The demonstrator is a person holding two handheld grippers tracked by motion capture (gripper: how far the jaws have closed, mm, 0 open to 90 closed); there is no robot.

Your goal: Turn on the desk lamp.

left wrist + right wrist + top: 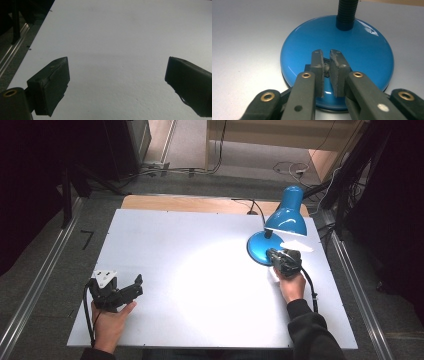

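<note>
A blue desk lamp stands at the table's back right, its shade (287,215) tipped down and casting a pool of light on the white tabletop (200,260). My right gripper (276,255) rests on the near part of the round blue base (362,50). Its jaws are shut to a narrow slit, and the tips (326,53) sit over a small dark switch (326,68). The ribbed black neck (347,12) rises just beyond. My left gripper (131,287) lies low over the table's front left, open wide, with bare tabletop between its pads (53,82).
The lamp's black cord (247,205) runs off the table's back edge. Metal rails (45,270) flank the table on both sides. A wooden board (190,202) shows behind the white top. Cables lie on the floor beyond.
</note>
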